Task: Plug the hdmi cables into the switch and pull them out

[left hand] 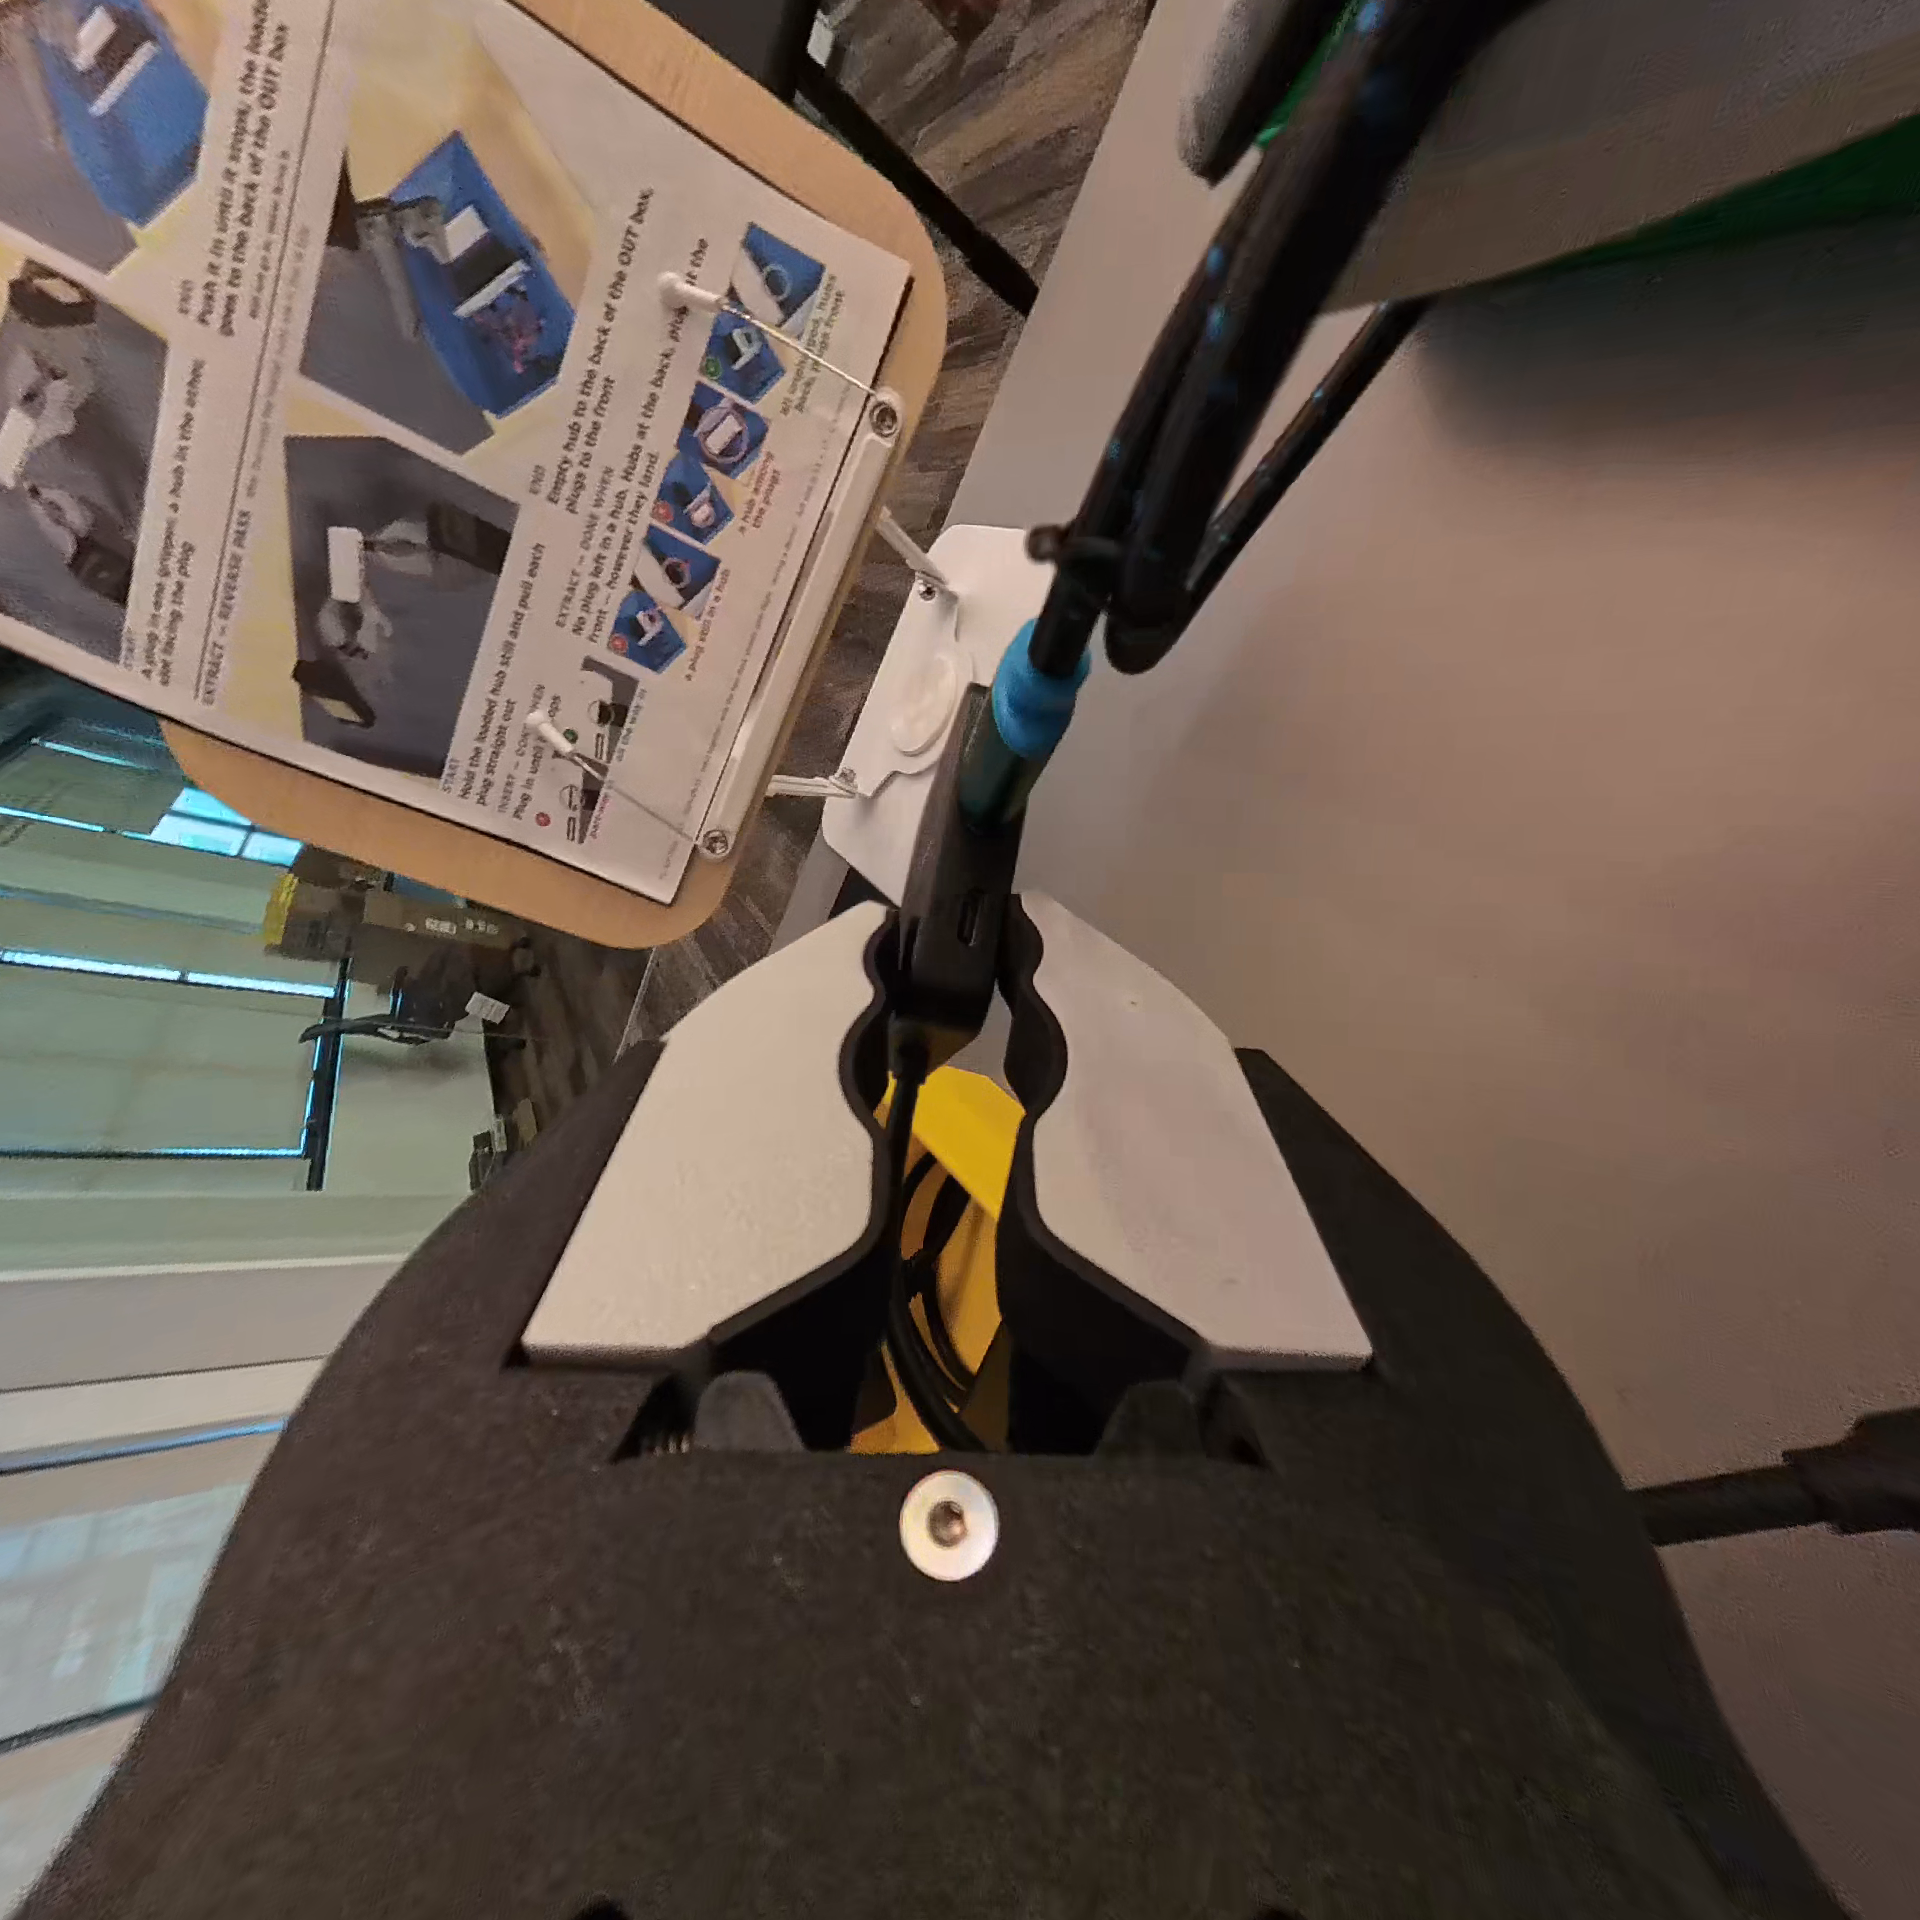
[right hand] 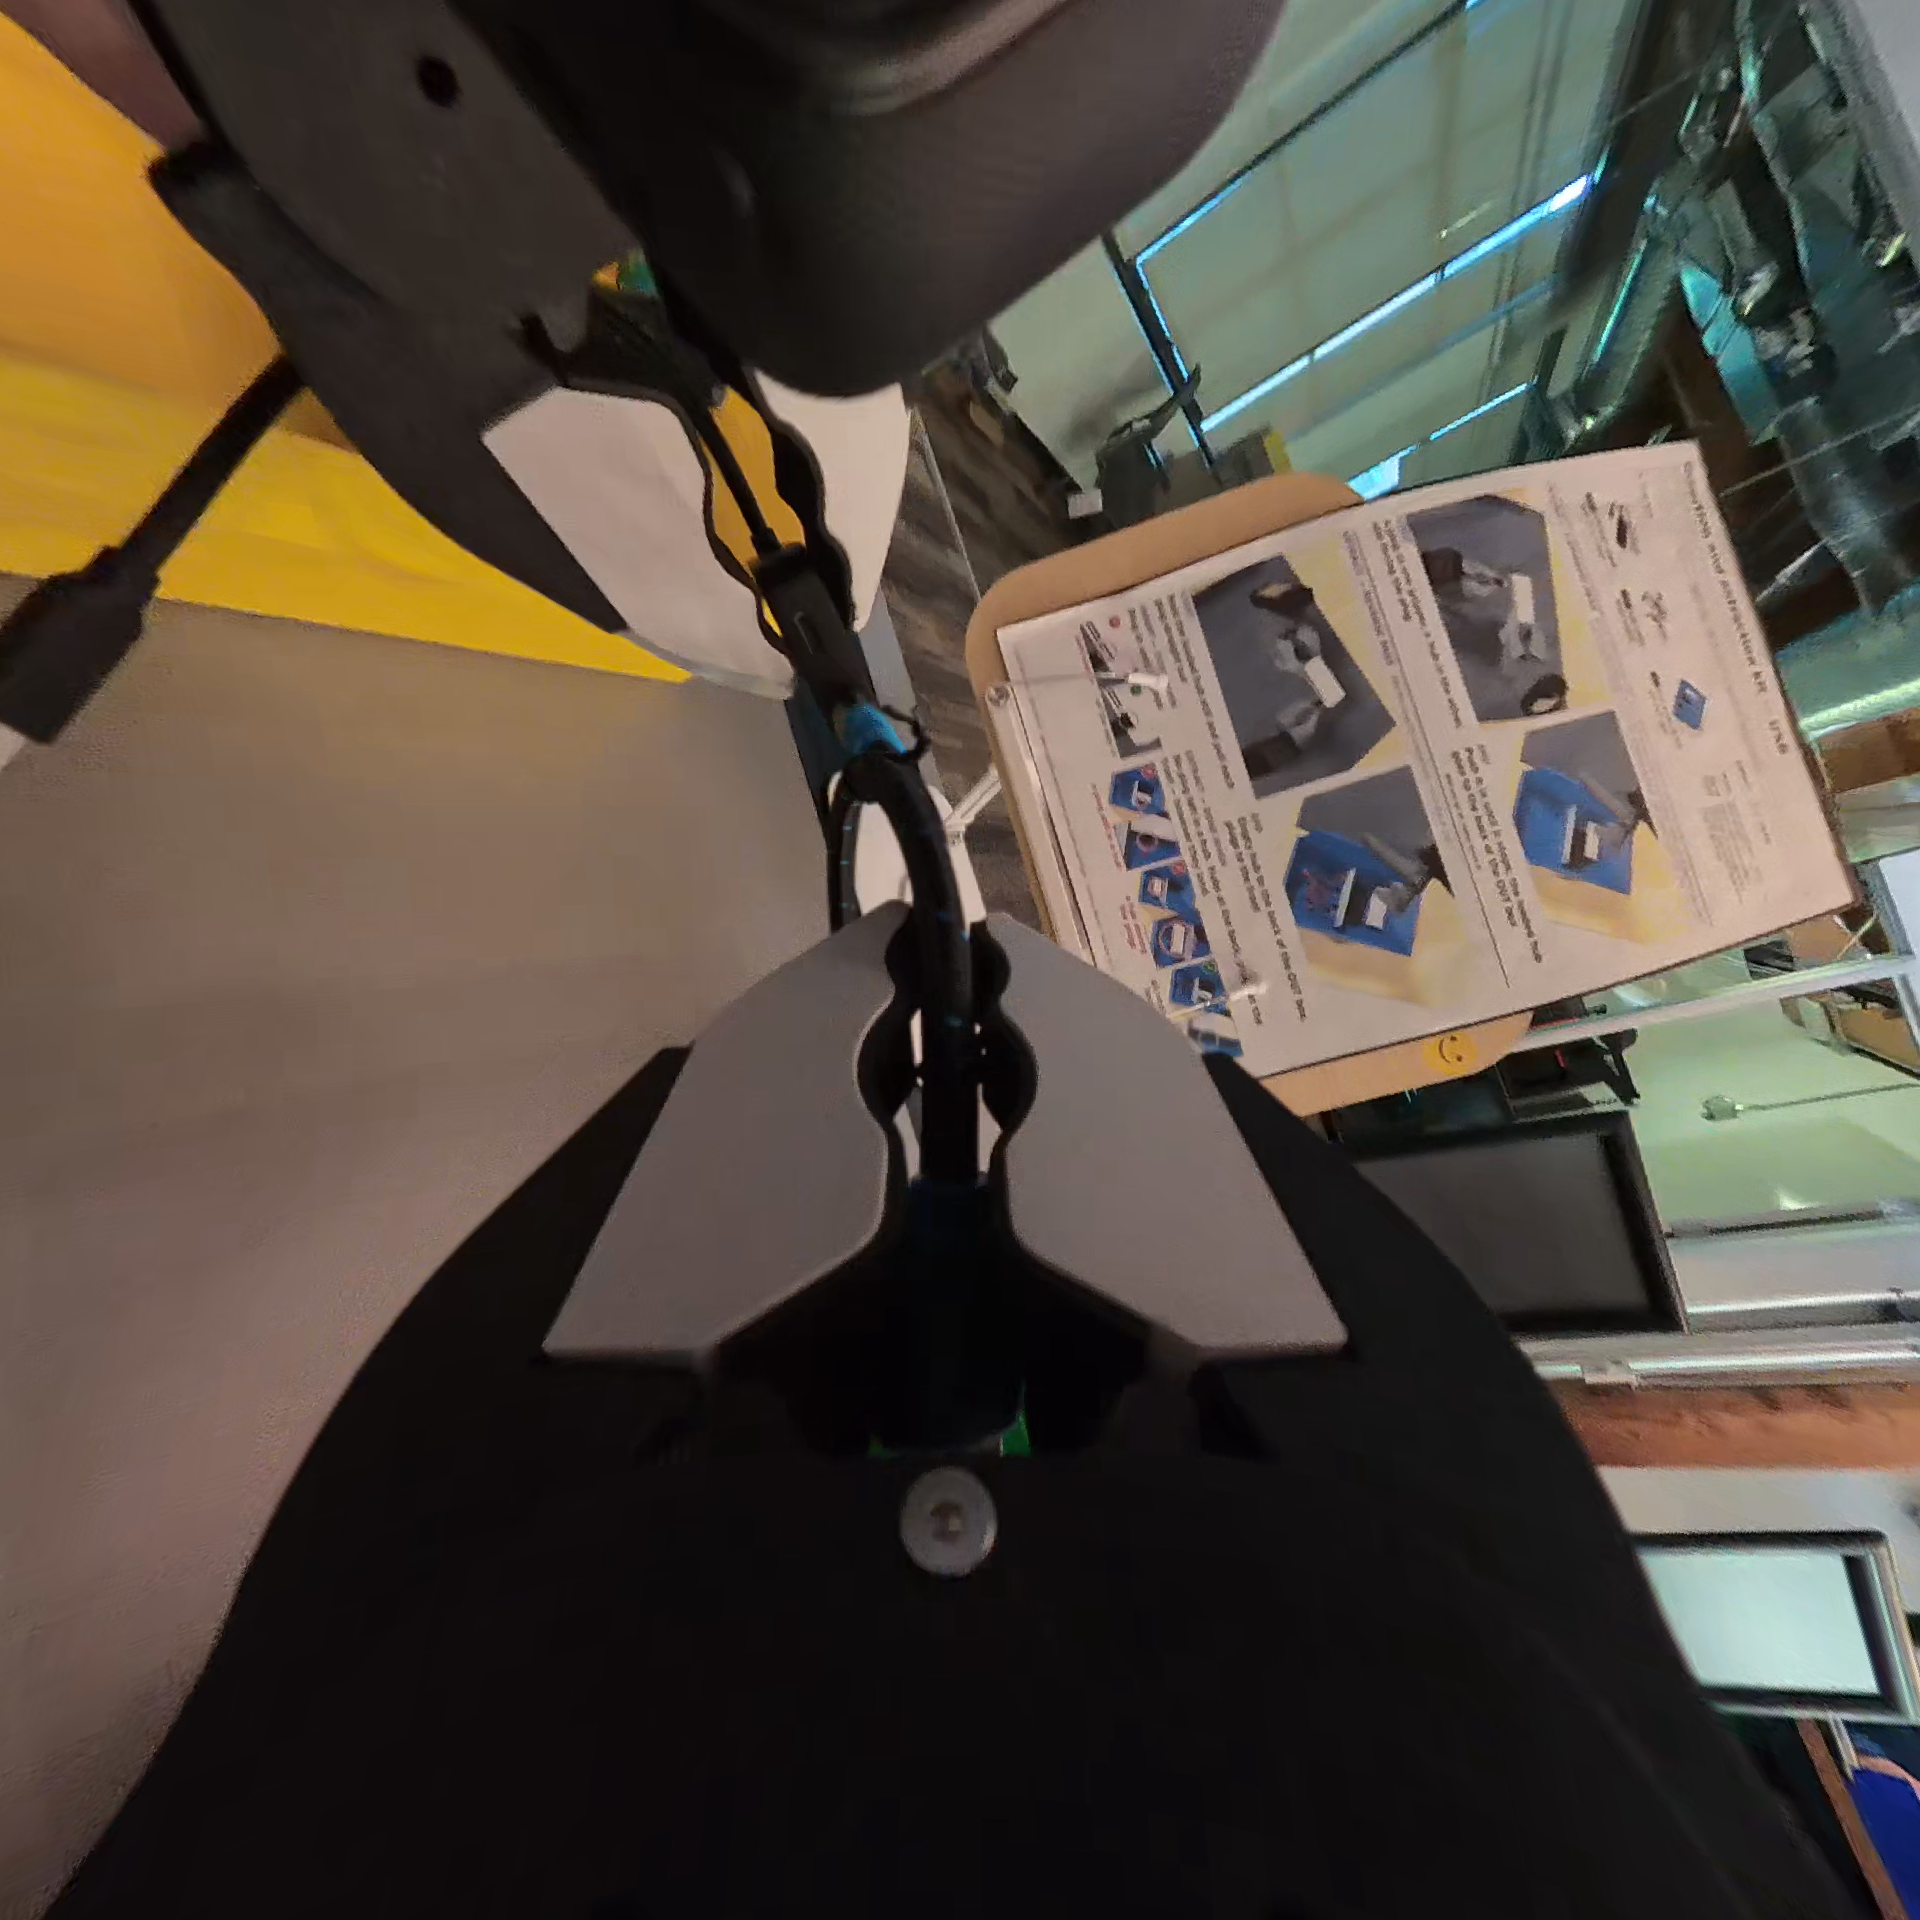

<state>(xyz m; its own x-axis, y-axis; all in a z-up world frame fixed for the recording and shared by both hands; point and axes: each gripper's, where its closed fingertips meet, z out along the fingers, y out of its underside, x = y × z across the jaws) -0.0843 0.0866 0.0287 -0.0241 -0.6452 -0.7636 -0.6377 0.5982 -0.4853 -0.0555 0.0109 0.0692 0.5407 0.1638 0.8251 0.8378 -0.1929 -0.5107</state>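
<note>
My left gripper is shut on a small black switch. An HDMI plug with a blue collar sits in the switch's far end. Its black cable with blue flecks loops up to my right gripper's body at the top right. In the right wrist view, my right gripper is shut on the same cable, with a second blue collar just behind its fingers. The cable curves ahead to the switch, which the left gripper's fingers hold.
A wooden board with a printed instruction sheet stands on a white base at the grey table's edge. A yellow bin lies to the left. Another black plug on a cable hangs near it. The tips of one gripper are about 10 centimetres away from the tips of the other.
</note>
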